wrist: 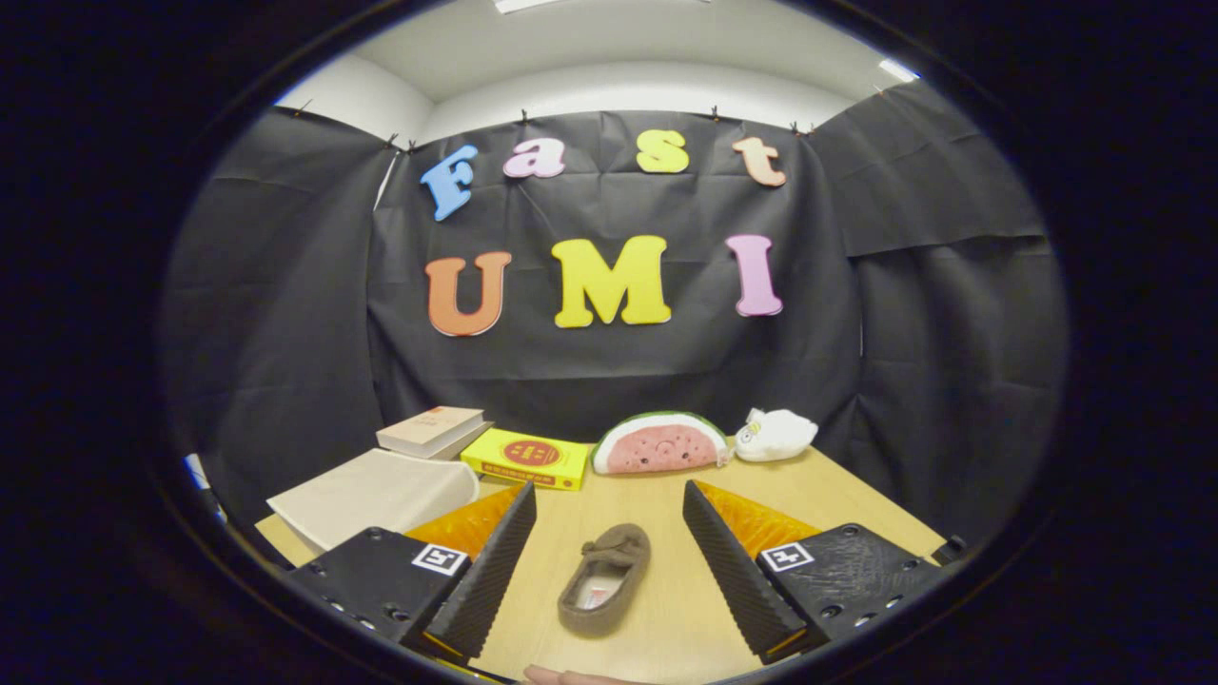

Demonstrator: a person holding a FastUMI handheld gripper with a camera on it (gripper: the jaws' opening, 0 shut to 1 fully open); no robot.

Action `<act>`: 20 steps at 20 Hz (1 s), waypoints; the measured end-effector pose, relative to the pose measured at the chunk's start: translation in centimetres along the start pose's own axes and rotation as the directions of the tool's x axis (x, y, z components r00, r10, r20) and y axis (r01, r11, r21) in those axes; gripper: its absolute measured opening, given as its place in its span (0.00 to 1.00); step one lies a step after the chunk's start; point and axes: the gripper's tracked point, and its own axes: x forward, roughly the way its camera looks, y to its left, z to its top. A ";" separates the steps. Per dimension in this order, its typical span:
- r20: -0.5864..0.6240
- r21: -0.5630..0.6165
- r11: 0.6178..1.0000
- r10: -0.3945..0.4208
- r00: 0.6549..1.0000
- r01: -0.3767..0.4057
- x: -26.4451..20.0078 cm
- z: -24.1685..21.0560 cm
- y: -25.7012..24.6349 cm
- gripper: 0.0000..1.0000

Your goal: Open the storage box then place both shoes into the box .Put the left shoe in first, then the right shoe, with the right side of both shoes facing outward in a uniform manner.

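While gripper (609, 509) hangs over pale wooden table (666, 609), jaws wide apart, holding nothing. Small brown soft-fabric slipper shoe (604, 578) flat on table between fingers, touching neither. Likely light, floppy, unslippery; best pinched across heel collar rim. Cream fabric storage box (376, 495) beyond left finger.

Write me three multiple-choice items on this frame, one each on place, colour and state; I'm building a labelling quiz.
1. Where is the brown fabric slipper?
A. on the wooden table between the gripper fingers
B. on the books
C. beside the white plush toy

2. What colour is the flat cardboard box beside the watermelon-slice plush?
A. blue
B. yellow
C. green

3. How are the jaws?
A. shut on the slipper
B. shut, holding nothing
C. open

Key: 1 A, it lies between the fingers; 2 B, the box is yellow; 3 C, wide gap, neither finger touching the slipper.
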 end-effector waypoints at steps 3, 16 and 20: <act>-0.043 0.007 0.998 0.069 0.997 -0.069 2.2 -1.4 2.2 0.96; -0.227 0.255 0.842 0.531 0.816 -0.476 9.9 -8.5 16.1 0.96; -0.235 0.392 0.775 0.605 0.761 -0.496 10.3 -9.8 16.5 0.96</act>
